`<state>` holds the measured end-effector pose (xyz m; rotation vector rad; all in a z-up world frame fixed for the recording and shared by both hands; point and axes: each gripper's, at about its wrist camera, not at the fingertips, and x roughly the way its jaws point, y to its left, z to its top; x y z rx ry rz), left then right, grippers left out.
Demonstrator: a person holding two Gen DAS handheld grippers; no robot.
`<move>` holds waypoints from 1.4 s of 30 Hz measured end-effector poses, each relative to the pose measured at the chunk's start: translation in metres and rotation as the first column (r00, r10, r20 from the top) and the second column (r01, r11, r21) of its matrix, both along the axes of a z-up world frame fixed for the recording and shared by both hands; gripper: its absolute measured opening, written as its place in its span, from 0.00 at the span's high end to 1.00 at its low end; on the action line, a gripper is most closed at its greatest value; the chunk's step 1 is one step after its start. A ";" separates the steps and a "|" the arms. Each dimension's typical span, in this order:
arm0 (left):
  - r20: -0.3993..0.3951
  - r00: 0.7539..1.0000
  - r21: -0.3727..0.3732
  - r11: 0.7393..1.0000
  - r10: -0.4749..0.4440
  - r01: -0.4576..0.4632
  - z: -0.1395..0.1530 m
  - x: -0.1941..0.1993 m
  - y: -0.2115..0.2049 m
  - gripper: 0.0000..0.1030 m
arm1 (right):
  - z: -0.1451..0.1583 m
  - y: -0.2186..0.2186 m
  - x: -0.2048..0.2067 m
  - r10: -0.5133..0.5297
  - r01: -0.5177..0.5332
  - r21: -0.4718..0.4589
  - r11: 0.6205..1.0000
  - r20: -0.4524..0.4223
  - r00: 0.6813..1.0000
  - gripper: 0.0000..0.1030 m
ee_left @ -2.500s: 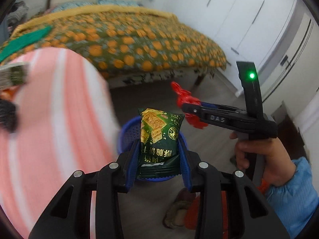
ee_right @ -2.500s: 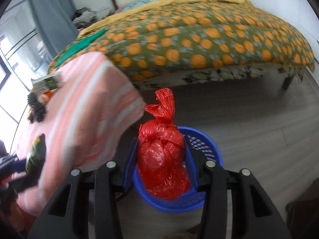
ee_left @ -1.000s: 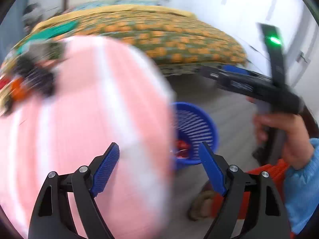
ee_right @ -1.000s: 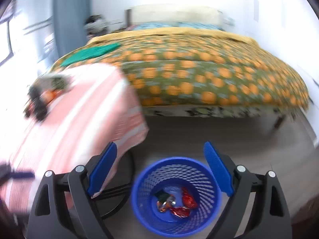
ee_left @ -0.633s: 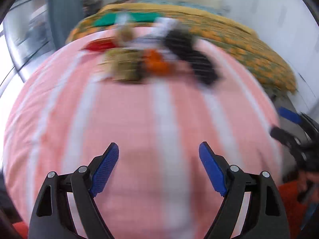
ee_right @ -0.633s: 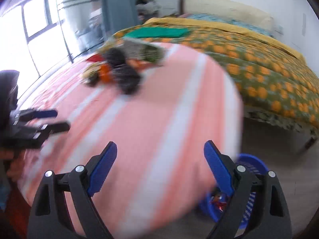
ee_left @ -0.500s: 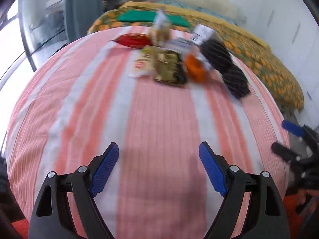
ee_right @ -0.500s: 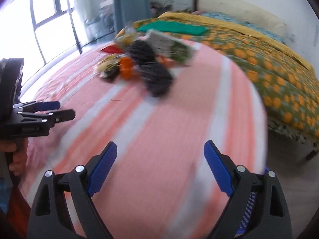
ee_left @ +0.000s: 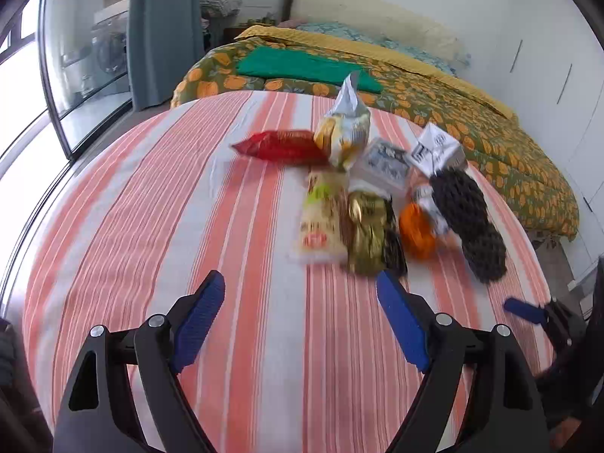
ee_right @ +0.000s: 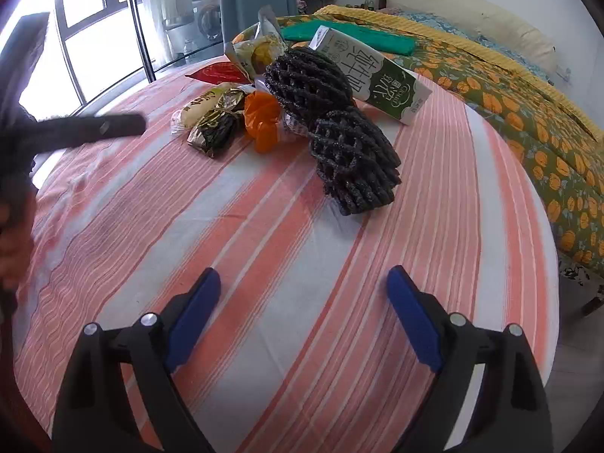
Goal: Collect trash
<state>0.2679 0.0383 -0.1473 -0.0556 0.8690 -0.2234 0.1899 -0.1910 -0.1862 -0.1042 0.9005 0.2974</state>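
Right wrist view, heaped wrappers (ee_right: 215, 120), black foam netting (ee_right: 339, 128), milk carton (ee_right: 373, 75), both tongs (ee_right: 300, 317) (ee_left: 298, 321) spread, empty.

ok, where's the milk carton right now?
In the right wrist view the milk carton lies at the far side of the striped table, right of the pile, behind the black foam nets.

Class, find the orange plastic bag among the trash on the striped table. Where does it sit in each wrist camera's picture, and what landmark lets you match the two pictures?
Left wrist view: the orange plastic bag lies right of centre, just left of the black foam netting.
Right wrist view: the orange plastic bag lies upper left of centre, again left of the netting.
Shared landmark: the green cloth on the bed.
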 end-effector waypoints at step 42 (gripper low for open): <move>-0.052 0.998 0.095 0.995 -0.016 0.021 -0.030 -0.068 -0.018 0.25 | 0.005 -0.016 -0.004 0.003 -0.004 0.091 0.996 0.006 1.000 0.14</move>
